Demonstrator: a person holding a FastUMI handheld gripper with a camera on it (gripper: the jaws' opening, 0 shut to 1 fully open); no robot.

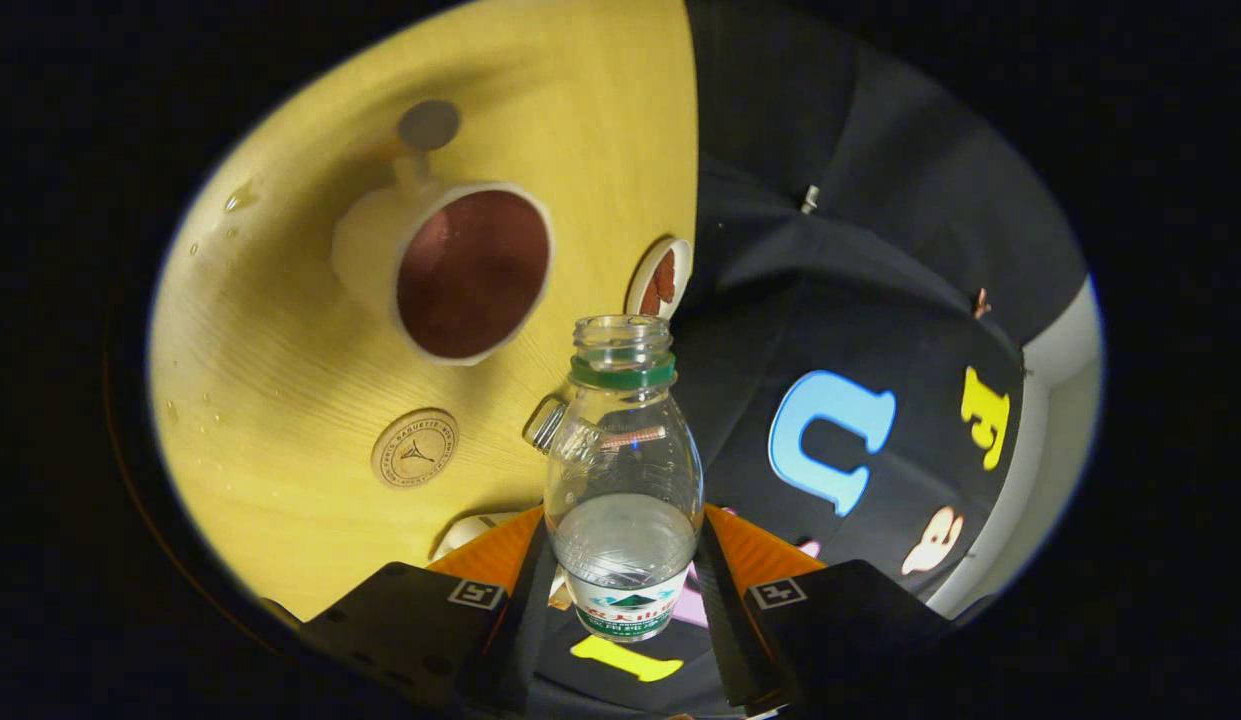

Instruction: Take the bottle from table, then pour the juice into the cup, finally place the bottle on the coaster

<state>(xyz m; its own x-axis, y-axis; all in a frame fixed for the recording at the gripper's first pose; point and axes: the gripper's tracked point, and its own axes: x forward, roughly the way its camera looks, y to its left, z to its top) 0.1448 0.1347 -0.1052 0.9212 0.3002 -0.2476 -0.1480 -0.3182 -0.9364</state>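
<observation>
Closest to the camera, the jaws [625,590] are closed on the bottle [623,470], one finger pressing each side of its lower body at the labelled band. That bottle is clear plastic with a green ring below its open, capless mouth, and a shallow pool of clear liquid sits in its lower part, just above the fingers. It is held up off the surface [280,400], its mouth pointing away from the fingers, and the whole scene looks tilted around it. Taking the bottle as landmark: just beyond its mouth and a little to the left stands the cup [450,265], pale outside and dark reddish-brown inside, its opening turned toward the camera and its handle on the side away from the bottle. Whether anything lies in the cup I cannot tell. Left of the bottle's shoulder, apart from it, a round coaster [415,447] with a stamped mark lies flat on the yellow wooden surface. Directly past the bottle's mouth, near the surface's edge, a small round white-rimmed object [660,280] with a brown inside shows partly; what it is I cannot tell. Farther off beyond the cup's handle lies a small grey disc [428,124]. Some droplets [238,195] dot the surface on the cup's far left.
</observation>
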